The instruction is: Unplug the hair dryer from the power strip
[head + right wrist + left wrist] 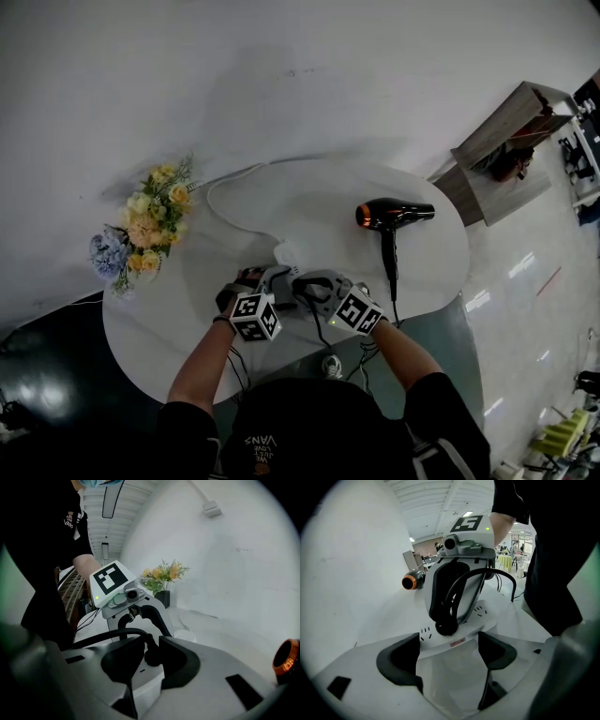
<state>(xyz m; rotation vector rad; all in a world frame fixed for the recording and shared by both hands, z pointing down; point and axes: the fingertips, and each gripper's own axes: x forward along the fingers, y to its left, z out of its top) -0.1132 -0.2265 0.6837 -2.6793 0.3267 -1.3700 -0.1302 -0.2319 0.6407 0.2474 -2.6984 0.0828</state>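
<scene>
A white power strip [286,253] lies on the round white table [319,197]. My left gripper [272,279] straddles the strip's near end [459,637], and its dark pads [401,660] lie against both long sides. A black plug [151,657] stands in the strip with its cable [108,635] running off left. My right gripper [149,656] has its pads closed against that plug, and it shows from the front in the left gripper view [454,597]. The black and orange hair dryer [389,217] lies to the right on the table.
A vase of yellow and blue flowers [145,230] stands at the table's left edge. The strip's white cord [225,202] loops toward the wall. The dryer's black cord [392,281] runs to the table's near edge. A wooden shelf [506,150] stands at the right.
</scene>
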